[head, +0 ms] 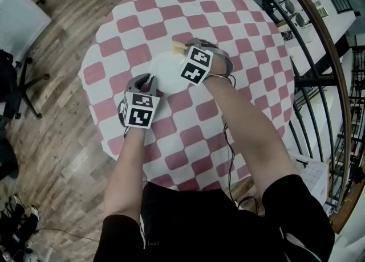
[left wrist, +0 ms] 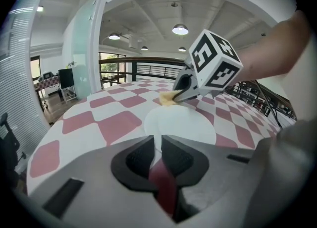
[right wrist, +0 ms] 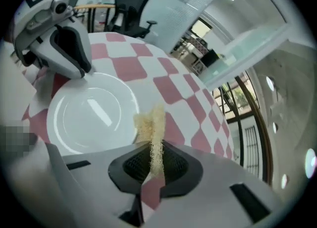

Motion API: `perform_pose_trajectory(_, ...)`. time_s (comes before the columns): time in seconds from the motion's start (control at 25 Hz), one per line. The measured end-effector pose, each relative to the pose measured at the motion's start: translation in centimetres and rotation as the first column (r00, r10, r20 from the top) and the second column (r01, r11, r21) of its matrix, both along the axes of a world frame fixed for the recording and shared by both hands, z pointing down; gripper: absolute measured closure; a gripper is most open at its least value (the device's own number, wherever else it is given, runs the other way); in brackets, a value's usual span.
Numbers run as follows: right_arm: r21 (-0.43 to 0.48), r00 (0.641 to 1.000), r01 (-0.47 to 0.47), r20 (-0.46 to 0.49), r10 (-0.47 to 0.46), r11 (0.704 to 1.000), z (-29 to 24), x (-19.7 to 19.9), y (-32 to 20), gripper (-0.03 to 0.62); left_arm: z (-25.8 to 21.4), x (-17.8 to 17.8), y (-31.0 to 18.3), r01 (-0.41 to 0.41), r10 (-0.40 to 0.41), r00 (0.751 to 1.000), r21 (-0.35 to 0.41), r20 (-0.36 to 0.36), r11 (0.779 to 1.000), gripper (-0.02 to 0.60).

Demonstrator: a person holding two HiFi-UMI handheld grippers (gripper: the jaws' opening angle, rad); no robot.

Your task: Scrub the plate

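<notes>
A white plate (head: pixel 170 70) lies on the round table's red-and-white checked cloth (head: pixel 251 84). My left gripper (head: pixel 150 80) is shut on the plate's near-left rim; in the left gripper view the rim (left wrist: pixel 157 137) shows in the narrow gap between the pads. My right gripper (head: pixel 186 48) is shut on a yellow scrubbing pad (head: pixel 179 48) at the plate's far right edge. The right gripper view shows the pad (right wrist: pixel 151 128) standing up between the jaws beside the plate (right wrist: pixel 91 113), with the left gripper (right wrist: pixel 69 48) across the plate. In the left gripper view the pad (left wrist: pixel 168 98) touches the plate's far rim.
The table edge (head: pixel 91 124) drops to a wooden floor on the left. A black office chair (head: pixel 20 87) stands left of the table. A curved metal railing (head: pixel 319 56) runs along the right. My forearms reach over the table's near half.
</notes>
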State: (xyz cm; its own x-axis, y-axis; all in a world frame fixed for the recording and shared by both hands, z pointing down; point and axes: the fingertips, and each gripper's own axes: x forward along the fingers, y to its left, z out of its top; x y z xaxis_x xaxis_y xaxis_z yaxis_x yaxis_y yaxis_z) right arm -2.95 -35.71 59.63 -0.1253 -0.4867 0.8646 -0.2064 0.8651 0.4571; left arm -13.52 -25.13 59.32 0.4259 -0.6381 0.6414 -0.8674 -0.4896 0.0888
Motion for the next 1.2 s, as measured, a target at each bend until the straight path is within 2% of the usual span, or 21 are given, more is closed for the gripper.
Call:
perform_pose_trajectory(0.08, -0.031, 0.984, -0.128, 0.122, 0.131, 0.991, -1.5, 2.4, 0.3, 0.554, 0.0, 0.0, 0.0, -0.004, 0.004, 1.0, -0.001, 0.001, 1.0, 0.532)
perform_pose_trajectory(0.16, -0.048, 0.946, -0.194, 0.257, 0.199, 0.98, -4.1, 3.3, 1.7, 0.554, -0.2, -0.1, 0.2, -0.016, 0.016, 1.0, 0.002, 0.003, 1.0, 0.532)
perform_pose_trajectory(0.4, -0.106, 0.841, -0.229, 0.479, 0.251, 0.968, -8.8, 3.4, 7.5, 0.554, -2.6, 0.0, 0.7, -0.026, 0.027, 0.999, 0.057, -0.018, 0.998, 0.532)
perform_pose_trajectory(0.56, -0.142, 0.771, -0.225, 0.579, 0.265, 0.964, -11.4, 3.5, 11.2, 0.554, -5.7, 0.5, 1.9, -0.054, 0.056, 0.998, 0.106, -0.02, 0.993, 0.532)
perform_pose_trajectory(0.72, -0.158, 0.677, -0.232, 0.682, 0.276, 0.96, -14.9, 4.5, 13.8, 0.554, -9.0, 1.5, 4.0, -0.065, 0.072, 0.997, 0.153, -0.038, 0.986, 0.532)
perform_pose_trajectory(0.96, -0.151, 0.539, -0.196, 0.809, 0.235, 0.969, -20.1, 6.8, 19.0, 0.554, -16.1, 3.6, 9.0, -0.034, 0.059, 0.993, 0.237, -0.099, 0.971, 0.532)
perform_pose_trajectory(1.2, -0.141, 0.424, -0.141, 0.886, 0.188, 0.98, -24.6, 10.3, 25.6, 0.554, -21.7, 7.7, 15.7, -0.018, 0.064, 0.987, 0.293, -0.15, 0.956, 0.532)
